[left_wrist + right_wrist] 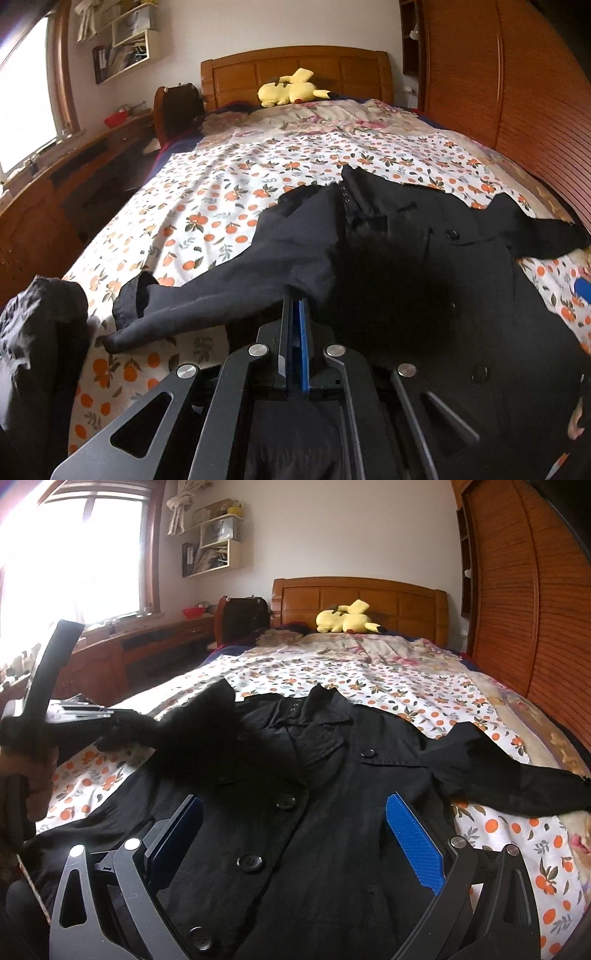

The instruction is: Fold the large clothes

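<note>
Coat (314, 812), black and buttoned, lies front-up on the bed (388, 679), collar toward the headboard (358, 594), over a sheet (221, 192) printed with oranges. One sleeve (517, 786) stretches out flat to the right. The other sleeve (221, 295) is lifted off the sheet and pulled sideways. The left hand-held gripper (294, 314) is clenched on it, its blue-padded fingers pressed together with the dark cloth running in between their tips. In the right wrist view that gripper shows at the left edge, holding the raised sleeve above the bed. The right hand-held gripper (295, 808) is released, its fingers (413, 838) spread wide, over the coat's front above the buttons; whether they touch the cloth I cannot tell. A yellow plush (291, 88) lies by the headboard.
</note>
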